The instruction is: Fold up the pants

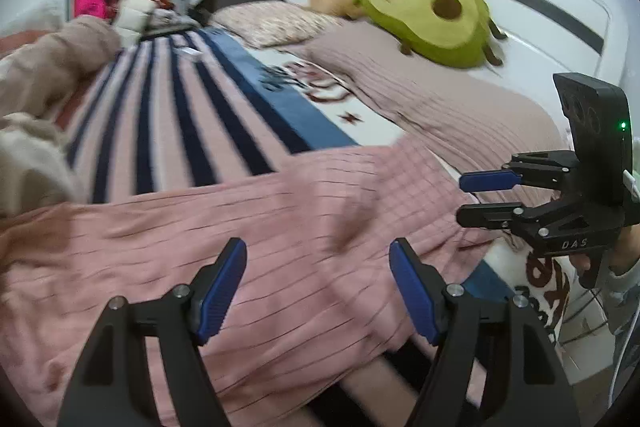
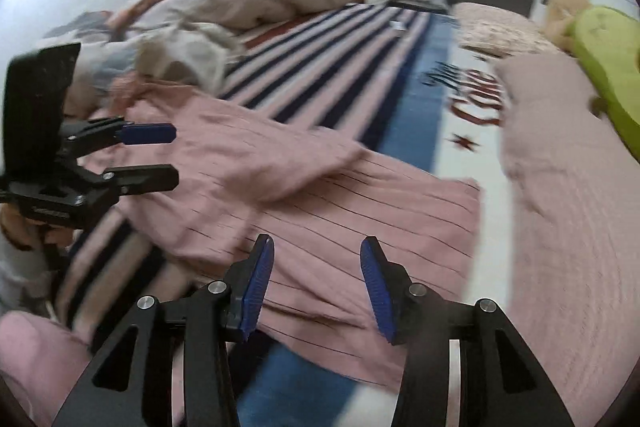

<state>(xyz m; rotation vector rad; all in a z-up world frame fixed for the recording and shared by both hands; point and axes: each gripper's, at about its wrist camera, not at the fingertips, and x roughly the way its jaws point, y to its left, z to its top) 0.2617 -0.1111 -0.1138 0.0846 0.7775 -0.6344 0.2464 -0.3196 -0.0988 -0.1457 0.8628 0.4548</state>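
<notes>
Pink ribbed pants (image 1: pixel 280 227) lie spread across the striped bedcover, also in the right wrist view (image 2: pixel 320 195), with one part folded over on the left there. My left gripper (image 1: pixel 318 287) is open and empty, just above the pants; it shows from the side in the right wrist view (image 2: pixel 174 157). My right gripper (image 2: pixel 316 287) is open and empty over the pants' near edge; it shows at the right of the left wrist view (image 1: pixel 460 199), jaws apart.
The bed has a pink and navy striped cover (image 1: pixel 180 115) with a blue band. A pinkish blanket (image 1: pixel 440 99), an avocado plush (image 1: pixel 432 15) and a pillow (image 1: pixel 272 23) lie by the headboard. A rumpled duvet (image 2: pixel 220 7) lies on the far side.
</notes>
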